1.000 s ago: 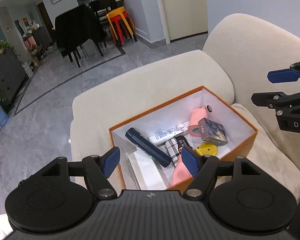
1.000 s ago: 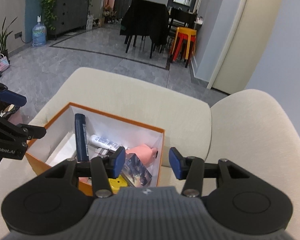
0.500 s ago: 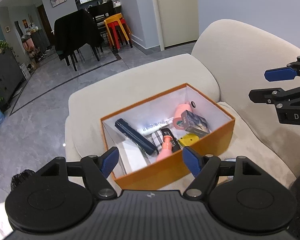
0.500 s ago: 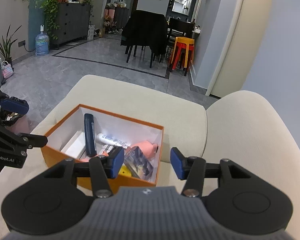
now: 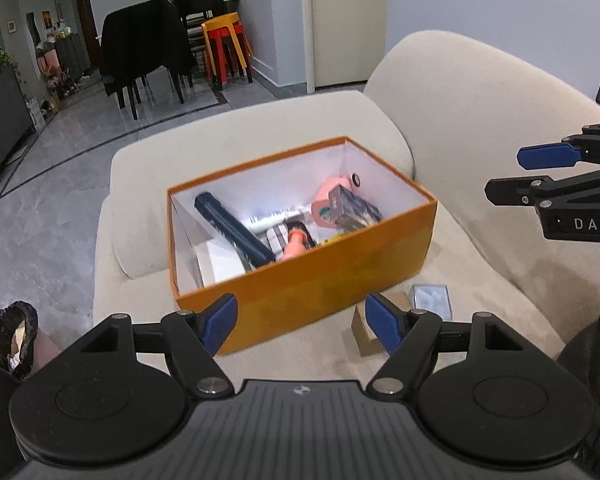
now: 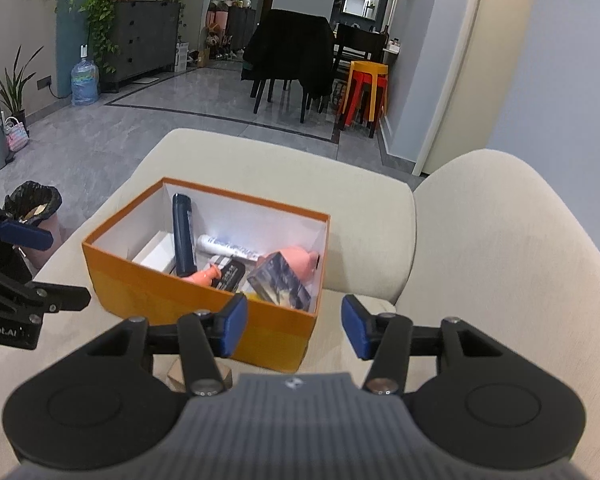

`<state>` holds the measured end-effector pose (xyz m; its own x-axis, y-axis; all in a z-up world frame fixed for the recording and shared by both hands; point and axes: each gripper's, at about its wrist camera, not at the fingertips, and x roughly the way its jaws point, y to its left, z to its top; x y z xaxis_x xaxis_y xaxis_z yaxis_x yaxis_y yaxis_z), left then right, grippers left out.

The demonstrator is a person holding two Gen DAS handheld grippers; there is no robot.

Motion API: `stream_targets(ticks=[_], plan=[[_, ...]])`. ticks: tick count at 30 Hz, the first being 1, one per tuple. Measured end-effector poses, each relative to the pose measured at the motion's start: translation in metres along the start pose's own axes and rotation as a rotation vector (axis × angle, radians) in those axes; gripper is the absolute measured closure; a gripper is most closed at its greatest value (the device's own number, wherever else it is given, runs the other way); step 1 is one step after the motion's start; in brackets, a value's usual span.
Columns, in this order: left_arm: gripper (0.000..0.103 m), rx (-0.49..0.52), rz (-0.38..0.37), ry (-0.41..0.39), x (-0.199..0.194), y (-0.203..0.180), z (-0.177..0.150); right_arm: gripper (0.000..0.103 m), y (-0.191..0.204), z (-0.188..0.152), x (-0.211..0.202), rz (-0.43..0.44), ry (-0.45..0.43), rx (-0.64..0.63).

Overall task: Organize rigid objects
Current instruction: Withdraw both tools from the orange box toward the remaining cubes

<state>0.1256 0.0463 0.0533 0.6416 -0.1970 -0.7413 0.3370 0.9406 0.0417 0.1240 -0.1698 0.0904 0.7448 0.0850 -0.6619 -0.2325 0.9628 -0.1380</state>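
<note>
An orange box sits on the cream sofa, in the middle of the left wrist view and left of centre in the right wrist view. Inside it lie a dark blue tube, a white tube, a pink bottle and a printed carton, with a smaller orange-pink bottle among them.

The left gripper fills the bottom of its own frame, its blue pads wide apart and holding nothing; the near wall of the box shows between them. The right gripper sits at the bottom of its frame, its pads also apart and empty, set narrower than the left pair, with the box's near right corner showing between them.

On the seat just in front of the box, lower right in the left wrist view, lie a small tan box and a silvery flat box beside it. A bin with a black liner stands on the grey floor at the far left of the right wrist view.
</note>
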Motion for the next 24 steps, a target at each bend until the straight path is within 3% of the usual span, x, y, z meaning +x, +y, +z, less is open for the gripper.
stream_targets(ticks=[10,14,17,24], plan=[[0.017,-0.029,-0.003,0.036,0.007,-0.006,-0.021,0.050,0.007,-0.032,0.017,0.013,0.045,-0.003],[0.017,-0.128,-0.003,0.037,-0.016,-0.011,-0.023,0.050,0.007,-0.045,0.022,0.027,0.059,0.007],[0.017,-0.260,0.066,0.090,-0.045,-0.013,-0.017,0.050,0.003,-0.054,0.026,0.029,0.073,0.024],[0.012,-0.284,0.108,0.018,-0.086,-0.010,-0.017,0.050,0.001,-0.073,0.040,0.024,0.092,0.037]])
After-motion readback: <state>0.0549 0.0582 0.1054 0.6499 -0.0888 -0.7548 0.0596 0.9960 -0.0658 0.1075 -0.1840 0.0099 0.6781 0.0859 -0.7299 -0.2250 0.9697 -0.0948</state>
